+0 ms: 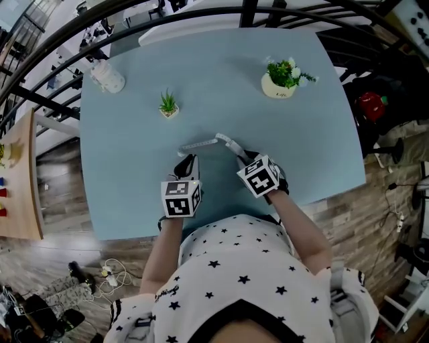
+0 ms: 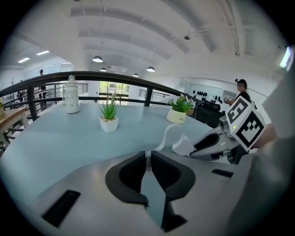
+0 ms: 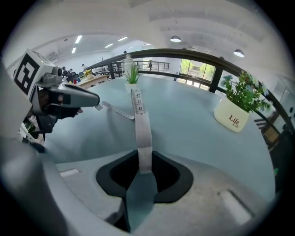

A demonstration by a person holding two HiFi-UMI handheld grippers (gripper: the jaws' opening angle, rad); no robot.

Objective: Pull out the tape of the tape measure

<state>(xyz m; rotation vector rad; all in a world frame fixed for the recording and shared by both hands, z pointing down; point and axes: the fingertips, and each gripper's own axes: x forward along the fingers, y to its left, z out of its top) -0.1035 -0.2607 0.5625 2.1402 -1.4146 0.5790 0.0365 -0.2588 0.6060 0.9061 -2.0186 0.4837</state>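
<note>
A white tape [image 1: 201,144] lies drawn out in a bent line over the blue table [image 1: 134,174] between my two grippers. My left gripper [image 1: 186,161] is shut on the tape's free end, and a thin edge of tape shows between its pads [image 2: 148,159]. My right gripper [image 1: 242,155] is shut on the tape measure [image 2: 184,144], a white body seen at its tips in the left gripper view. In the right gripper view only the numbered strip [image 3: 139,120] shows. It runs out from the jaws [image 3: 144,163], then bends left toward the left gripper [image 3: 69,99].
A small potted plant [image 1: 168,105] stands beyond the left gripper. A bigger plant in a white pot [image 1: 281,77] is at the far right, and a white jar [image 1: 107,76] at the far left corner. A dark railing [image 1: 201,13] curves behind the table. The table's near edge [image 1: 221,218] is just behind the grippers.
</note>
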